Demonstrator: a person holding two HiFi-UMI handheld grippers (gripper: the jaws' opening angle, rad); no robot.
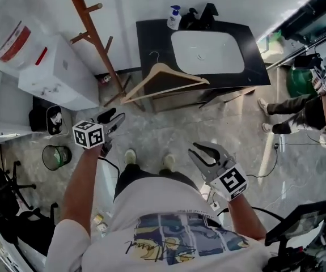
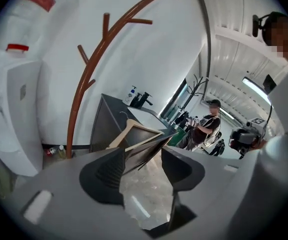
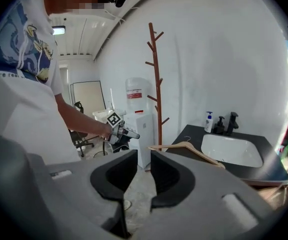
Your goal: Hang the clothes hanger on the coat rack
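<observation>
The wooden clothes hanger [image 1: 164, 77] lies on the front left edge of the black counter [image 1: 150, 38], its metal hook pointing toward the wall. The brown coat rack [image 1: 92, 34] stands left of the counter, its pegs bare. My left gripper [image 1: 116, 118] is open and empty, held above the floor short of the hanger and right of the rack's foot. In the left gripper view the hanger [image 2: 133, 132] shows just beyond the jaws and the rack [image 2: 90, 70] rises at the left. My right gripper [image 1: 200, 153] is lower right, open by a narrow gap, empty; the hanger [image 3: 187, 147] lies ahead of it.
A white water dispenser [image 1: 56, 68] stands left of the rack. The counter holds a white sink [image 1: 208, 51], a soap bottle [image 1: 174, 17] and a black faucet [image 1: 203, 15]. A mesh bin [image 1: 55, 156] and an office chair [image 1: 4, 192] are at left. Another person [image 1: 299, 111] stands at right.
</observation>
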